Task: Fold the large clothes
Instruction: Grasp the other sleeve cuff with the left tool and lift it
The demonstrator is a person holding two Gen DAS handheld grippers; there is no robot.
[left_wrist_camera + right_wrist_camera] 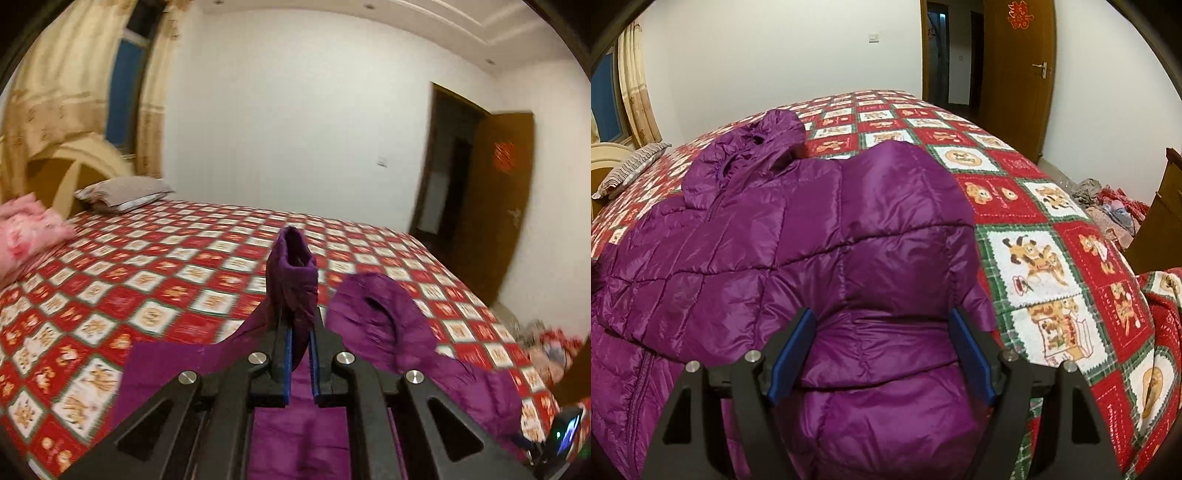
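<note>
Purple puffer jacket (pixel 798 236) lies spread on the checked bedspread (pixel 1034 258), hood (pixel 764 140) toward the far side, one sleeve already laid across the chest. Left gripper (pixel 300 325) is clamped tight on a sleeve cuff (pixel 293 266), which stands lifted above the bed with the sleeve trailing down from it. Right gripper (pixel 882 354) hangs over the near part of the jacket, jaws wide, blue pads (pixel 790 354) either side of the padded fabric but not pressing it; nothing held there. Step in hand, as I judge it: carry the raised sleeve in over the body. To do it well, keep the cuff high enough that the sleeve clears the quilting, then lay it flat and straight across the chest rather than dropping it in a bunch. The slick shell will likely slide, so the right gripper could press the body down while the sleeve comes over. Release only once the cuff rests on the jacket. Pillow (pixel 122 194) and pink bedding (pixel 26 229) sit well apart, no obstruction.
</note>
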